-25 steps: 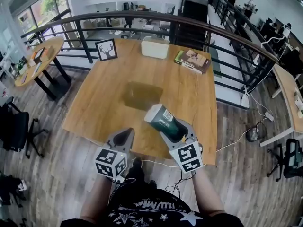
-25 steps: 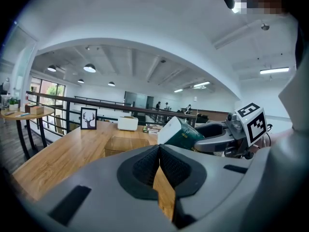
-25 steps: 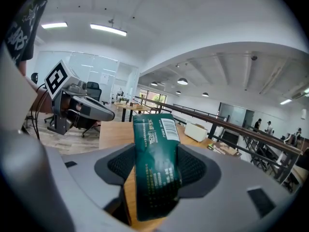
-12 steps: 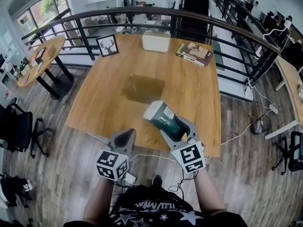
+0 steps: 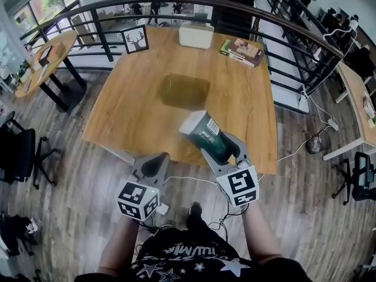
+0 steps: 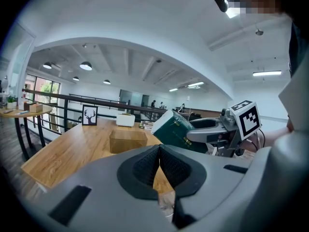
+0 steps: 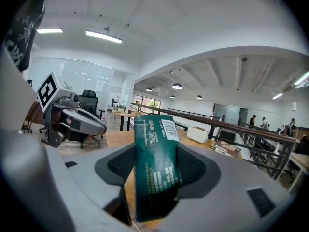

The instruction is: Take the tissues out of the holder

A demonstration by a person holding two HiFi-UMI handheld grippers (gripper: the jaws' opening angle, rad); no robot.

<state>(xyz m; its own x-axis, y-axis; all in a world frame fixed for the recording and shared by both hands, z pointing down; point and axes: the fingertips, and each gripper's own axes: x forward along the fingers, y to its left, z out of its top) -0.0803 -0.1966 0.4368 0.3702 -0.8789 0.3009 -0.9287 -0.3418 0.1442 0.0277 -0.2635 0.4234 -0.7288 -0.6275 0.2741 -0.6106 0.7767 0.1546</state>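
My right gripper (image 5: 217, 150) is shut on a dark green tissue pack (image 5: 205, 134), holding it tilted over the near edge of the wooden table (image 5: 126, 119). In the right gripper view the tissue pack (image 7: 154, 161) stands upright between the pads, which press on both its sides. The holder (image 5: 185, 91), a brownish see-through box, sits on the middle of the table, apart from both grippers. My left gripper (image 5: 154, 164) hangs just off the table's near edge, to the left of the right one. It is shut with nothing in it, as the left gripper (image 6: 159, 166) shows in its own view.
A white box (image 5: 195, 35), a stack of books (image 5: 241, 50) and a framed deer picture (image 5: 135, 39) stand along the table's far edge. A dark railing (image 5: 276, 16) runs behind the table. A round side table (image 5: 44, 60) stands at the left and a cable lies on the floor at the right.
The head view has drifted, so the table sits a little higher in the picture. Both grippers keep their places side by side and the pack stays in the right one.
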